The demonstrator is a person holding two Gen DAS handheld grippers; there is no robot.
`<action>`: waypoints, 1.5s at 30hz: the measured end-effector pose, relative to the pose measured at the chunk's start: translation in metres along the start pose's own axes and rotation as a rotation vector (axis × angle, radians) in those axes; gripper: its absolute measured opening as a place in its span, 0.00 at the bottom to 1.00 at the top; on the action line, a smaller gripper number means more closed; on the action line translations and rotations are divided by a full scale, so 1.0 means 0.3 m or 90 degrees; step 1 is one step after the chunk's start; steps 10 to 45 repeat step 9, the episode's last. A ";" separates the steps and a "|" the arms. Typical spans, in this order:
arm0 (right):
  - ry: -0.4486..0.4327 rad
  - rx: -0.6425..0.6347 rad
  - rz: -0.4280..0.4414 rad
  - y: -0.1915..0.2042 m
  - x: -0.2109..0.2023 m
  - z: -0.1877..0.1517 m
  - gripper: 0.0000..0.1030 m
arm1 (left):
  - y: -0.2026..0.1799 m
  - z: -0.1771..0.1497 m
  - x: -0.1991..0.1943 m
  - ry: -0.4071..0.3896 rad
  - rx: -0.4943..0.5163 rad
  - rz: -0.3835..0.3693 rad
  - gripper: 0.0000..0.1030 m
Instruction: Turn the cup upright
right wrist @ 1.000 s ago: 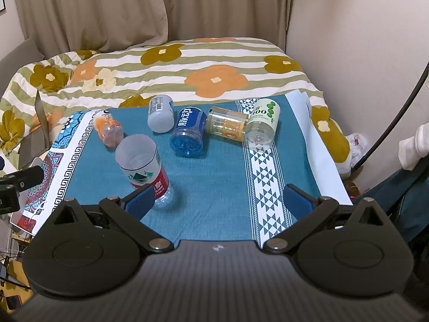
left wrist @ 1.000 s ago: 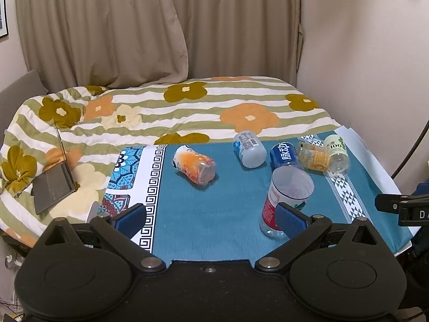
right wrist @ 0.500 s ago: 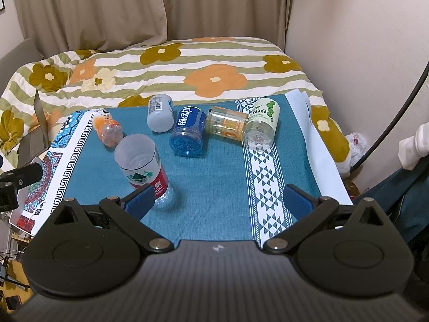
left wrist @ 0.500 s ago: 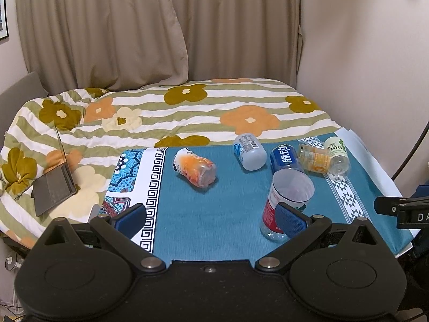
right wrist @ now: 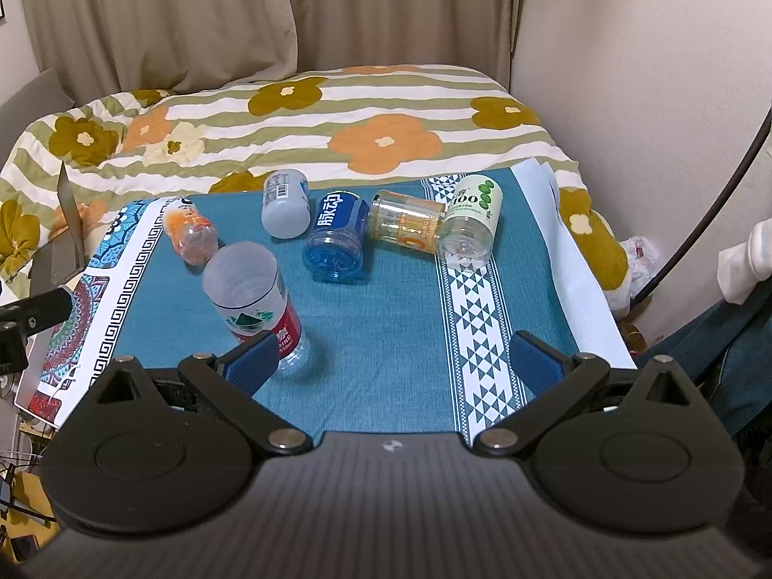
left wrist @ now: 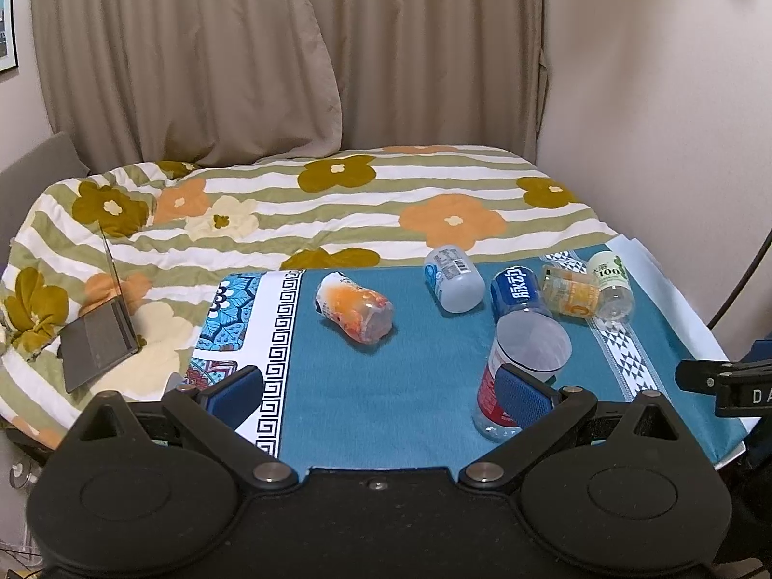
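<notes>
Several cut-bottle cups sit on a teal cloth (left wrist: 410, 386) (right wrist: 386, 318). A red-labelled clear cup (left wrist: 523, 362) (right wrist: 253, 296) stands upright, mouth up. Lying on their sides are an orange cup (left wrist: 354, 306) (right wrist: 189, 234), a grey-white cup (left wrist: 453, 277) (right wrist: 285, 202), a blue cup (left wrist: 516, 289) (right wrist: 337, 236), a yellow-orange cup (left wrist: 567, 289) (right wrist: 405, 219) and a green-white cup (left wrist: 610, 280) (right wrist: 470, 222). My left gripper (left wrist: 379, 393) is open and empty at the near edge, its right pad in front of the upright cup. My right gripper (right wrist: 393, 362) is open and empty.
The cloth covers a small table against a bed with a flowered striped quilt (left wrist: 337, 202). A grey laptop (left wrist: 96, 333) lies half open on the quilt at the left. Curtains and a wall stand behind. The right gripper's body (left wrist: 723, 381) shows at the right edge.
The left gripper's view has lifted slightly, so the cups sit a little lower in frame. The right gripper and the cups have not visibly moved.
</notes>
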State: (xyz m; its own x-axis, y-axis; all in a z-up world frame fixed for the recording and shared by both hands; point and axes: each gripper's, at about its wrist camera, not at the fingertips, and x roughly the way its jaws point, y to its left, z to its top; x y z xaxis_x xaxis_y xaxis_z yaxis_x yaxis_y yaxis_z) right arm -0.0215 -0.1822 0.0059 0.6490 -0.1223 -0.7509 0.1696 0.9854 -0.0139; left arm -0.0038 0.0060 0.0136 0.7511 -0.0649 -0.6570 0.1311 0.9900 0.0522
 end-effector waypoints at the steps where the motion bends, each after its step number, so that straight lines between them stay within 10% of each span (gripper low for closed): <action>1: 0.000 0.000 0.000 0.000 0.000 0.000 1.00 | 0.000 0.001 0.003 0.001 -0.002 0.001 1.00; 45: -0.004 -0.021 0.016 0.006 0.012 -0.013 1.00 | 0.012 0.002 0.005 -0.009 -0.004 0.010 1.00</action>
